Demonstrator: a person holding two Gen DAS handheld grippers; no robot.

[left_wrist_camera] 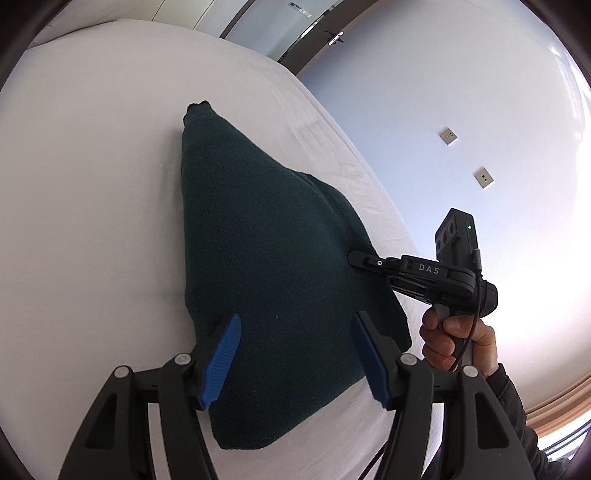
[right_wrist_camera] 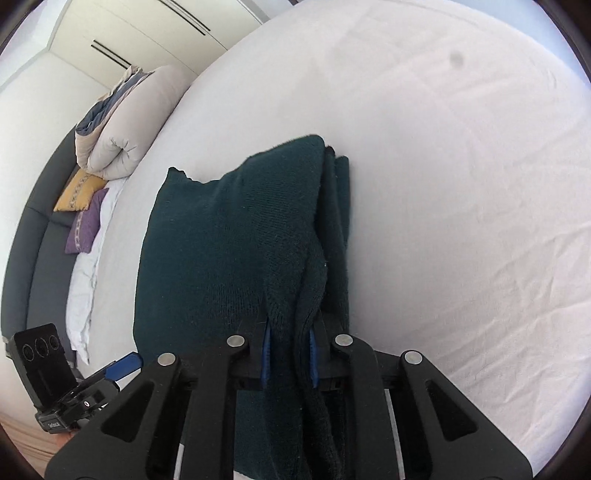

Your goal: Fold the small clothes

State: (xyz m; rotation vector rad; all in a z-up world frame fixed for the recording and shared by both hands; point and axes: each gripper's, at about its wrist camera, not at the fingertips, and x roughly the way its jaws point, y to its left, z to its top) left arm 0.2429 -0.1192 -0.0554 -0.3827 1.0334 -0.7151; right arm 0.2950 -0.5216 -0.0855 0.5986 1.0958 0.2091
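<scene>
A dark green knitted sweater (left_wrist_camera: 266, 258) lies partly folded on the white bed sheet (left_wrist_camera: 92, 184). My left gripper (left_wrist_camera: 295, 358) is open, its blue pads spread just above the sweater's near part, holding nothing. My right gripper (right_wrist_camera: 288, 354) is shut on a bunched edge of the sweater (right_wrist_camera: 236, 251), with fabric pinched between the blue pads. In the left wrist view the right gripper (left_wrist_camera: 360, 258) reaches in from the right at the sweater's edge. The left gripper also shows in the right wrist view (right_wrist_camera: 123, 363), at the lower left.
A rolled beige duvet (right_wrist_camera: 125, 125) and yellow (right_wrist_camera: 79, 190) and purple (right_wrist_camera: 86, 225) pillows lie by the dark headboard (right_wrist_camera: 40, 240). A white wall with two sockets (left_wrist_camera: 448, 136) runs beside the bed. Wardrobe doors (right_wrist_camera: 129, 33) stand behind.
</scene>
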